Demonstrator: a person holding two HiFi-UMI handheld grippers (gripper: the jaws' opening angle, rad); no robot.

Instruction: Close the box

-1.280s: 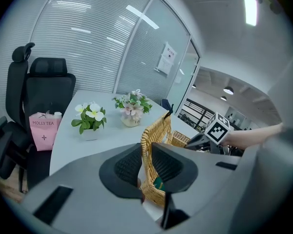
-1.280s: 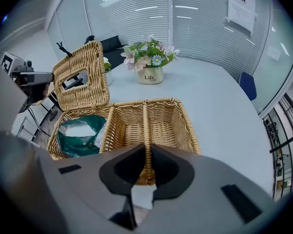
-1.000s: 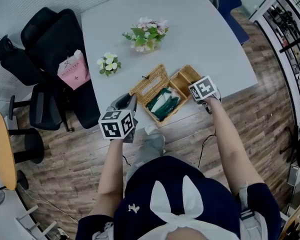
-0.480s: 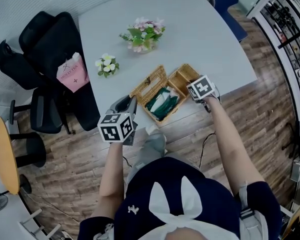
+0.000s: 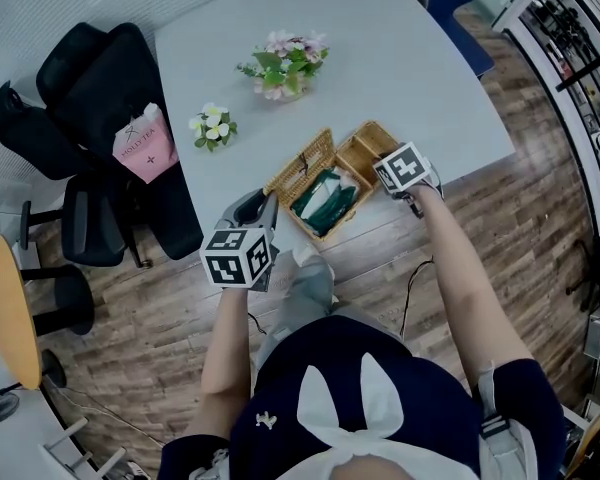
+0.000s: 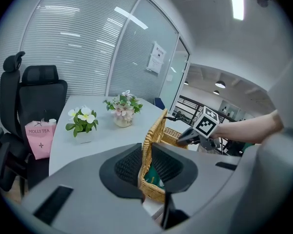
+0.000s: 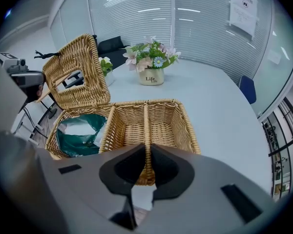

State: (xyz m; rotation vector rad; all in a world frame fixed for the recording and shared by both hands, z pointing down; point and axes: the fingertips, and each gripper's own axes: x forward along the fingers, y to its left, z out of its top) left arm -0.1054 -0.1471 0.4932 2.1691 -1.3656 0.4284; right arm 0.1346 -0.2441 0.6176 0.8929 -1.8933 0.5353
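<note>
On the grey table point(image 5: 400, 78), near the person's edge, the wicker box point(image 7: 161, 118) stands open, its lid point(image 7: 78, 72) upright beside the green packet point(image 7: 80, 133). The left gripper point(image 6: 146, 167) pinches the lid's edge narrowly and the right gripper point(image 7: 147, 165) nips the middle partition. Closing looks barely started: next the left should swing the lid down while the right steadies.

- An office meeting room: a big pale grey rounded table point(image 5: 400, 58) on a wood-plank floor point(image 5: 130, 368).
- Black high-backed swivel chairs point(image 5: 90, 78) at the table's nine o'clock.
- Glass partition walls with white slatted blinds point(image 6: 78, 48), bearing a paper notice point(image 6: 157, 57).
- Ceiling strip lights point(image 6: 237, 1).
</note>
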